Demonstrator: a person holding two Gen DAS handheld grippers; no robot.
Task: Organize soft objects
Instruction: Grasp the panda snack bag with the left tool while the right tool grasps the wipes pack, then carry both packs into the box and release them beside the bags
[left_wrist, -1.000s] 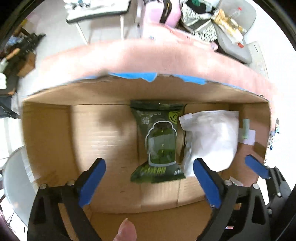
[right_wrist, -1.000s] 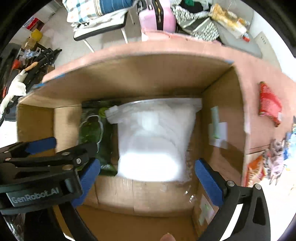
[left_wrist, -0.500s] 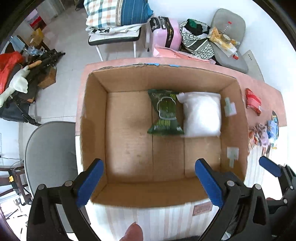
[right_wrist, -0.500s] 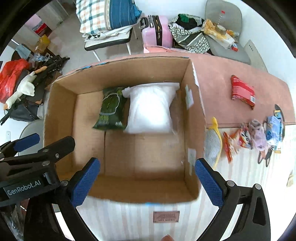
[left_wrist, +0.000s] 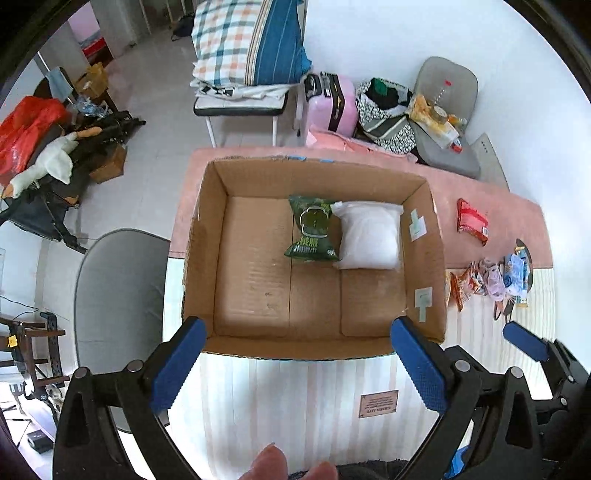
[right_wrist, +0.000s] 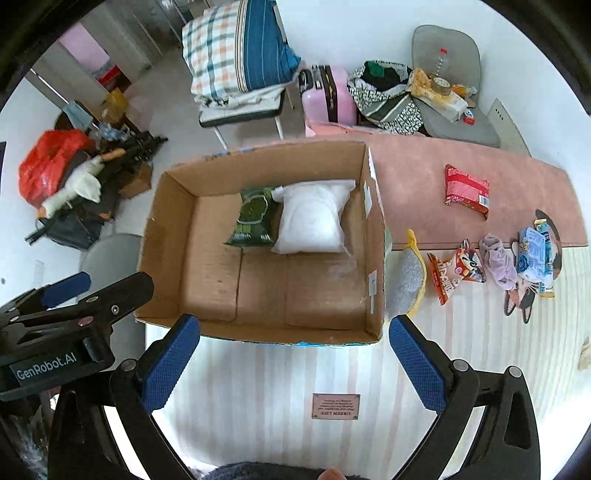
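Left hand-held gripper (left_wrist: 291, 354) and right hand-held gripper (right_wrist: 293, 350): both wide apart, nothing between the fingers, hovering at the bottom of frame above the near edge of the cardboard box (right_wrist: 375, 236). Looks like the gap between drop-offs, so both are free for the next pick.

Box contents: green snack bag (right_wrist: 253, 218) and white soft pack (right_wrist: 312, 219), lying flat, touching side by side against the far wall, right of centre. The rest of the box floor is bare, probably packed from one corner to leave room.

Still on the desk (right_wrist: 413, 177), right of the box: grey-yellow sponge (right_wrist: 406, 277) just beside the box wall, red packet (right_wrist: 467, 190), red snack bag (right_wrist: 452, 271), purple cloth (right_wrist: 498, 258), blue-white packet (right_wrist: 535, 254).
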